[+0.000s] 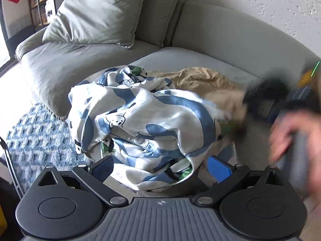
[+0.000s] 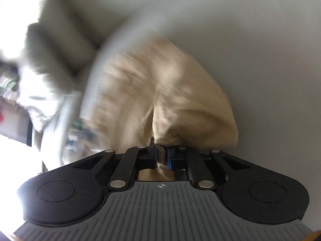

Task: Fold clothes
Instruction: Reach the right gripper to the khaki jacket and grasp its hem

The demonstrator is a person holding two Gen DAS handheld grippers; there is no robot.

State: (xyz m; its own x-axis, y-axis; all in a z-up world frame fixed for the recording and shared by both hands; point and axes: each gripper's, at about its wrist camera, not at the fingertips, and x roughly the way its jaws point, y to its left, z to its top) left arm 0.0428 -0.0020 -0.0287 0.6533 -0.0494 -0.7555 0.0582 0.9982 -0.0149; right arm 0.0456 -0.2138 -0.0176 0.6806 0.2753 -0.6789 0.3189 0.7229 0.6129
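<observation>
A white garment with a blue pattern (image 1: 140, 116) lies crumpled on the grey sofa seat (image 1: 180, 58), with a beige garment (image 1: 202, 78) behind and partly under it. My left gripper (image 1: 160, 165) is open, its blue pads on either side of the patterned garment's near fold, not clamped. In the right wrist view my right gripper (image 2: 161, 156) is shut on a bunched fold of the beige garment (image 2: 160, 92); that view is heavily motion-blurred. The right gripper and the hand (image 1: 291, 132) holding it show as a blur at the right of the left wrist view.
A large grey cushion (image 1: 96, 14) leans on the sofa back at the left. A blue patterned rug (image 1: 36, 132) covers the floor to the left of the sofa. Shelving (image 1: 42, 0) stands at the far left.
</observation>
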